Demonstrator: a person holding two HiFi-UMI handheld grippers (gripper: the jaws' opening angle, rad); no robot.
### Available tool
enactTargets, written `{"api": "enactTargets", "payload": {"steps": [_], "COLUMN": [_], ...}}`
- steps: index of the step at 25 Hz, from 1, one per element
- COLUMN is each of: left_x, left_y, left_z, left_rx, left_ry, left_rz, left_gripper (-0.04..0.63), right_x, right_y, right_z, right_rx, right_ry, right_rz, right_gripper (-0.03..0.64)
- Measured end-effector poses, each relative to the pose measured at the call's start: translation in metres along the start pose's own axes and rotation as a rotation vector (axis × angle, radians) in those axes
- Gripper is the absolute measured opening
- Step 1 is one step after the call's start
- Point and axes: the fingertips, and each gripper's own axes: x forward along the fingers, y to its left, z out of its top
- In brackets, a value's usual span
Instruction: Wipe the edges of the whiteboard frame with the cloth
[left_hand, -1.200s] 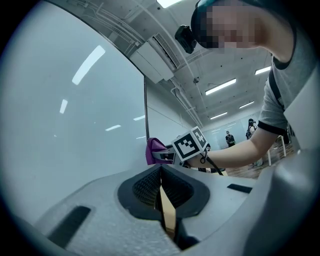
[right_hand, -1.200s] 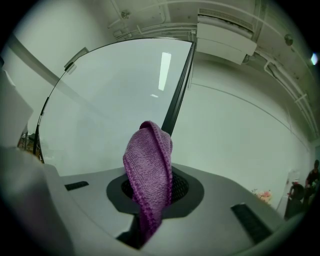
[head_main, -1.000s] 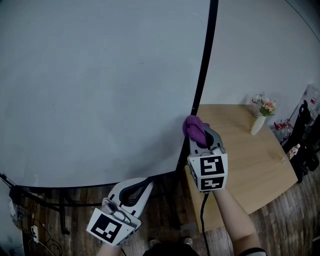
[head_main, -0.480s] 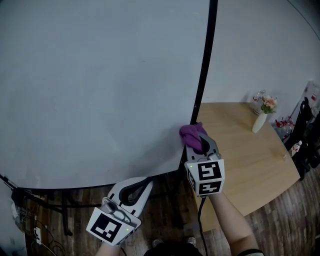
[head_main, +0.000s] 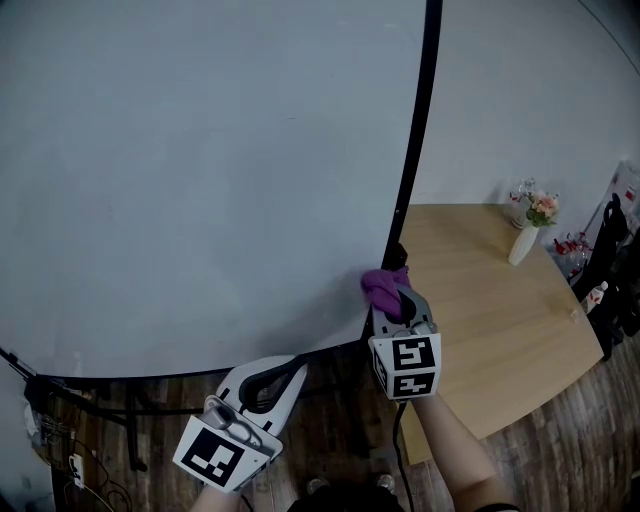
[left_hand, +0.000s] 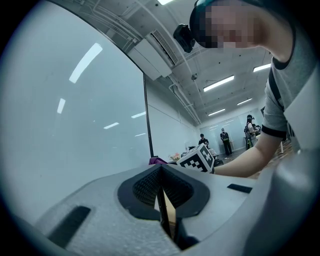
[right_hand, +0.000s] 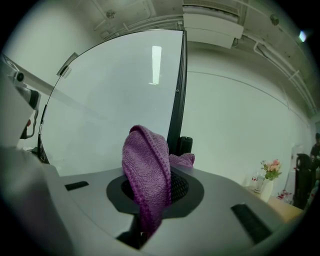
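A large whiteboard (head_main: 200, 170) fills the head view, with a black frame edge (head_main: 412, 150) running down its right side. My right gripper (head_main: 393, 300) is shut on a purple cloth (head_main: 383, 285), which presses against the lower end of that black edge near the board's bottom right corner. From the right gripper view the purple cloth (right_hand: 147, 167) bulges out of the jaws in front of the black frame (right_hand: 176, 100). My left gripper (head_main: 265, 378) hangs lower left, below the board's bottom edge, jaws closed with nothing in them; the left gripper (left_hand: 162, 200) faces the board.
A wooden table (head_main: 500, 320) stands right of the board, with a white vase of flowers (head_main: 525, 235) at its far corner. Black stand legs and cables (head_main: 60, 420) sit on the wood floor at lower left. People stand far off in the left gripper view.
My right gripper has slid the purple cloth down the black right edge toward the bottom corner. The left gripper has stayed in place.
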Motion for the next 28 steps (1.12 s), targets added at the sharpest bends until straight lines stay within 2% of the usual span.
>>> {"api": "enactTargets", "payload": {"steps": [28], "left_x": [-0.005], "left_y": [0.015], "left_z": [-0.032], "left_rx": [-0.046], "left_ry": [0.058], "left_rz": [0.016], "left_gripper": [0.017], "right_x": [0.010], "right_y": [0.019], "right_z": [-0.102], "right_rx": [0.111], "right_ry": [0.130], "right_rz": [0.007], "right_gripper": [0.041]}}
